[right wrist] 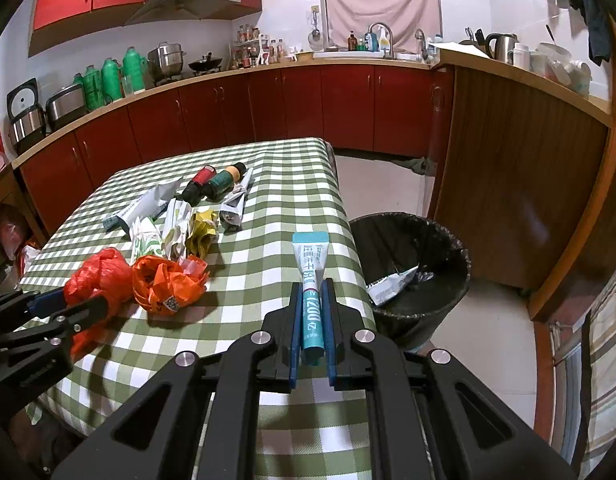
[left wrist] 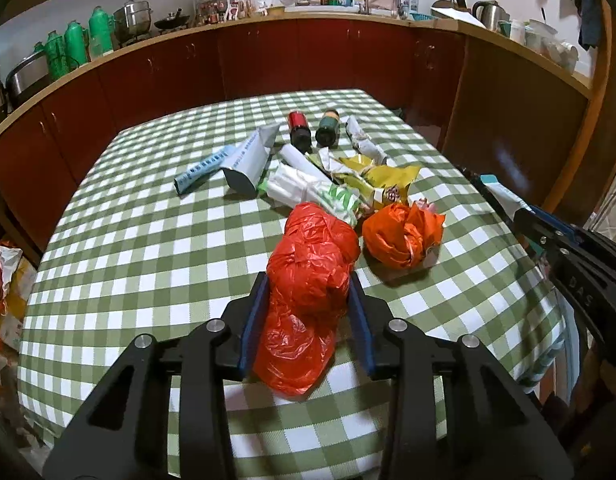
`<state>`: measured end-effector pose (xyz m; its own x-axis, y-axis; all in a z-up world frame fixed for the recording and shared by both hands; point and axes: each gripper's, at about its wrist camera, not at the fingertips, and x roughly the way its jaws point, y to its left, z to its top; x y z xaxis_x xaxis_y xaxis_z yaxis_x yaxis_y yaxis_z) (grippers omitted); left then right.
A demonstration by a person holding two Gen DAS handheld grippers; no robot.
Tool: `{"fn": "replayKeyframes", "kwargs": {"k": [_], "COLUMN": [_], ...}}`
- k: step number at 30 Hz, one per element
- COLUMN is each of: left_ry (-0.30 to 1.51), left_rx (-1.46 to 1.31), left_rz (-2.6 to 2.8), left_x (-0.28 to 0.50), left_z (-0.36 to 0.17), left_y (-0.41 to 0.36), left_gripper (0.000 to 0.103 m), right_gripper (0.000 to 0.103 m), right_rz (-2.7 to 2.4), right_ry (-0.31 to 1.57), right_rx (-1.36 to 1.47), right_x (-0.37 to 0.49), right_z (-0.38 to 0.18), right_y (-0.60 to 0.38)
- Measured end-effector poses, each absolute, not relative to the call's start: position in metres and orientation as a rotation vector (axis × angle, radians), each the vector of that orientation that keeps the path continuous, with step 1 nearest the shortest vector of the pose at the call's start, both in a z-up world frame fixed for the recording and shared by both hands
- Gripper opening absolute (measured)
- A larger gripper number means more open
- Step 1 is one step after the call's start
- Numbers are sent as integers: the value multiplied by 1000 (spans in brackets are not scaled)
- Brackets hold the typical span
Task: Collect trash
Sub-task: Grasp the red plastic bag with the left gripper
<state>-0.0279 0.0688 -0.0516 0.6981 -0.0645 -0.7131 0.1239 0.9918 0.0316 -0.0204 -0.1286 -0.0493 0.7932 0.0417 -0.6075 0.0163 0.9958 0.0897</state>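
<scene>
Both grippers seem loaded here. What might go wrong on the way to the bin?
The right gripper pinches the toothpaste tube over the table edge, not yet over the trash bin; releasing now would likely miss it. The red plastic bag in the left gripper is loose and slippery; its hanging tail could slip or drag the neighbouring orange bag.

Teal-and-white squeezed plastic tube (right wrist: 312,300): numerals "120" legible, adjoining characters unreadable. Black gripper body (left wrist: 580,280): letters "DAS". Crumpled orange plastic bag (right wrist: 167,284): QR-code sticker.
</scene>
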Motion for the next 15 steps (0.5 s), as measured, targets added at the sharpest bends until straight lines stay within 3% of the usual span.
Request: {"fn": "replayKeyframes", "kwargs": {"k": [15], "left_ry": [673], "left_rx": [69], "left_rz": [-171], "left_x": [-20], "left_z": [-3], "left_y": [37], "left_gripper": [37], "right_gripper": [11], "right_rz": [-35], "right_ry": [614], "right_rx": [82], "right_x": [-6], "right_z": [-38], "right_y": [-157]}}
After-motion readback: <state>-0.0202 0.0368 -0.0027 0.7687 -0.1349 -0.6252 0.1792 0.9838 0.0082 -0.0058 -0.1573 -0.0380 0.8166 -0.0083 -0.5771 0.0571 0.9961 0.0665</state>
